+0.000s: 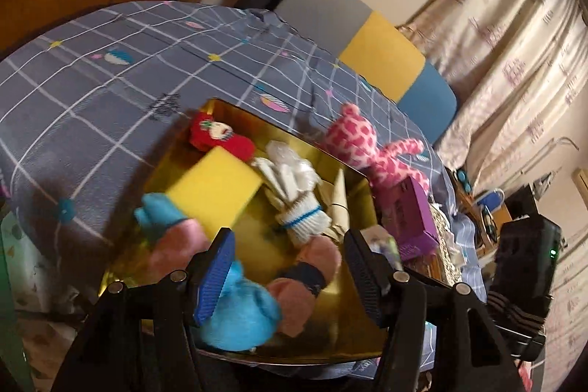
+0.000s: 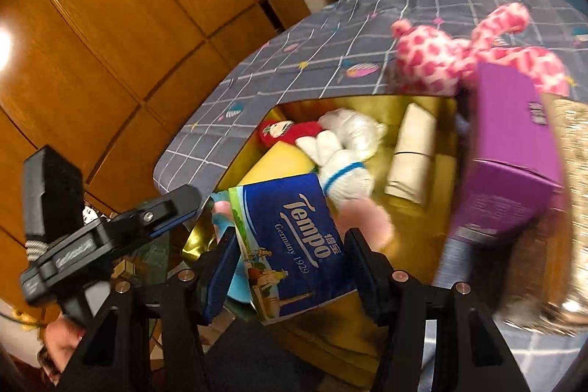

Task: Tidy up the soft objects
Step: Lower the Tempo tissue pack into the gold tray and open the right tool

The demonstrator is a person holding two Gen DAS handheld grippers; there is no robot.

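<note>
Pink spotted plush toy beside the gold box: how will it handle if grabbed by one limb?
The pink spotted plush toy looks stuffed and limp, limbs splayed on the checked cloth, so it would likely dangle and swing. Probably light. Fuzzy fabric should grip well. It lies partly behind the purple carton, which may get nudged.

In the gold box (image 1: 352, 326) I counted one yellow sponge (image 1: 215, 188), one white glove (image 1: 294, 186), one red sock (image 1: 217, 136); beside it, one pink plush (image 1: 362, 142), one purple box (image 1: 408, 212).

A purple box (image 2: 511, 149) stands by the grid-patterned sheet (image 1: 110, 79), with wooden doors (image 2: 128, 24) and curtains (image 1: 514, 43) (pale, patterned) behind.
</note>
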